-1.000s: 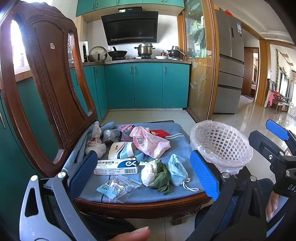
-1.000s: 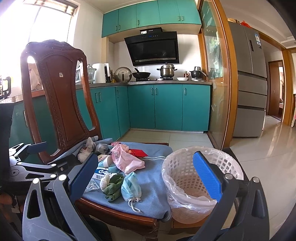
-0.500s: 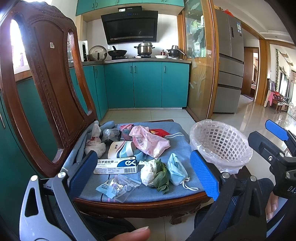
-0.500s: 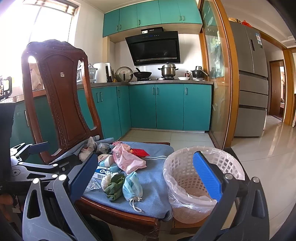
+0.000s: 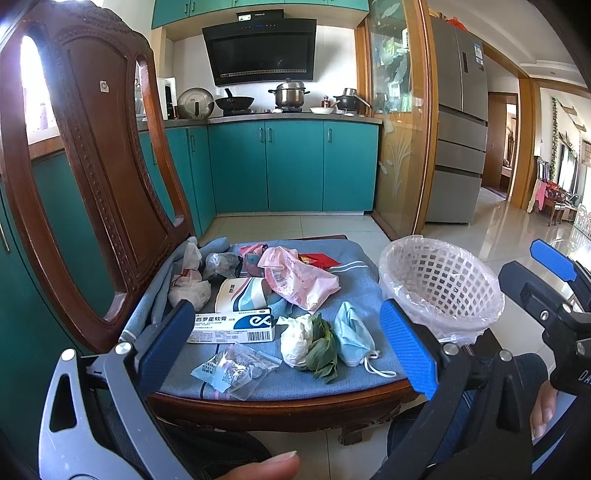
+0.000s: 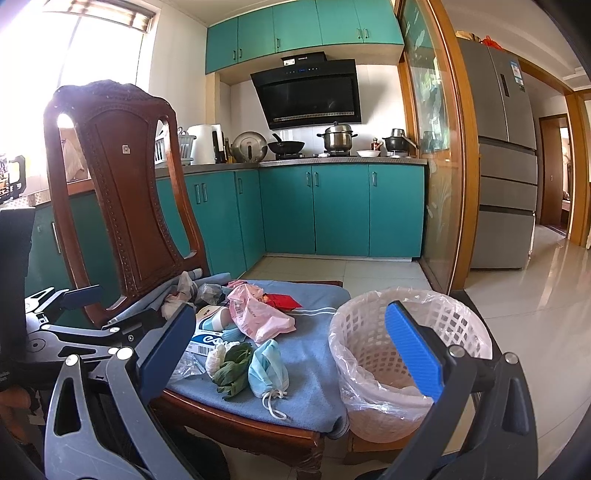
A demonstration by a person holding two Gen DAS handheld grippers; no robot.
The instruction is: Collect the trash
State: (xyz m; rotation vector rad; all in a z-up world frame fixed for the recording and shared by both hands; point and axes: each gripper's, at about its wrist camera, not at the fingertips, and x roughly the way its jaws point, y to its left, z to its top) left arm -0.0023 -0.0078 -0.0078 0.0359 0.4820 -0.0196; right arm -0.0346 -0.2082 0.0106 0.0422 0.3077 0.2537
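On the chair's blue seat cushion (image 5: 354, 273), trash is piled: medicine box (image 5: 236, 325), pink bag (image 5: 299, 277), face mask (image 5: 352, 334). The lined wastebasket (image 5: 439, 280) stands at 3 o'clock. Left gripper (image 5: 288, 341) and right gripper (image 6: 291, 354) hover wide open, empty.

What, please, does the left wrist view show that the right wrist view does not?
Only the left wrist view shows the whole white ointment box with its barcode and the person's fingertip. Only the right wrist view shows the bright window and upper teal cabinets. Both show the white plastic-lined mesh basket, the crumpled blue face mask, and the pink plastic bag on the chair's blue cushion.
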